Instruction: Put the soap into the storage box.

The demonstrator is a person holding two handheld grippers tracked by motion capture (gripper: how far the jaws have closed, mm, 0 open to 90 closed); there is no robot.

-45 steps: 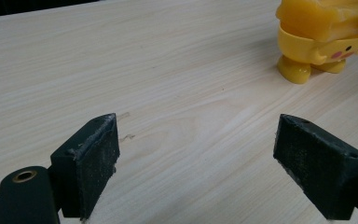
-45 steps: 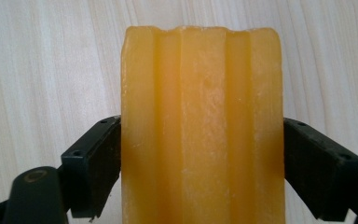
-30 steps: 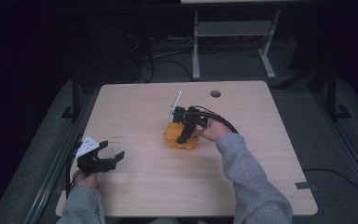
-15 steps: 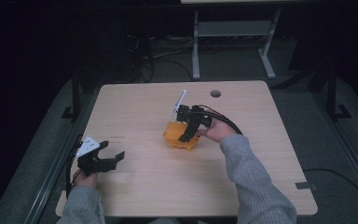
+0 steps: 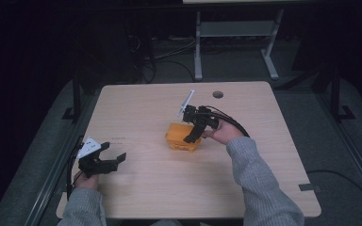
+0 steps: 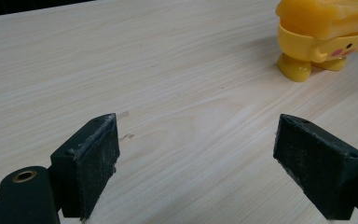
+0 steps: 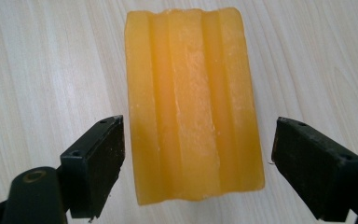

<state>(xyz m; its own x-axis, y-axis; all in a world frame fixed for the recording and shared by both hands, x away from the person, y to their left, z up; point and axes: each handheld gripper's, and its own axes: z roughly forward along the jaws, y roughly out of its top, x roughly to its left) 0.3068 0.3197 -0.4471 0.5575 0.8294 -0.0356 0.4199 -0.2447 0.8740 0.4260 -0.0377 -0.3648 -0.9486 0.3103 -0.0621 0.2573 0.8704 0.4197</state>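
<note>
The yellow-orange, ridged, waxy-looking block with a small cartoon face and stubby feet (image 7: 193,107) stands on the pale wood-grain surface (image 5: 146,108) near its middle. In the right gripper view its grooved top lies directly between the jaws of the right gripper (image 7: 196,172), which are spread wide; one jaw sits just beside the block's edge and the other stands apart from it, and nothing is gripped yet. In the high view the right gripper (image 5: 195,127) hangs over the block from the person's right hand (image 5: 221,133).

The left gripper (image 6: 209,172) rests low near the person's edge of the surface, its jaws also wide open and empty, with the block well ahead of them and off toward one jaw.

The work in hand looks like closing on the block from above. The risks I would judge: the block is off-centre between the jaws, so the nearer jaw may touch first and shove or twist it; the smooth, rounded ridges could let it slip out of the grip; and a closure too high may tip it on its small feet.
</note>
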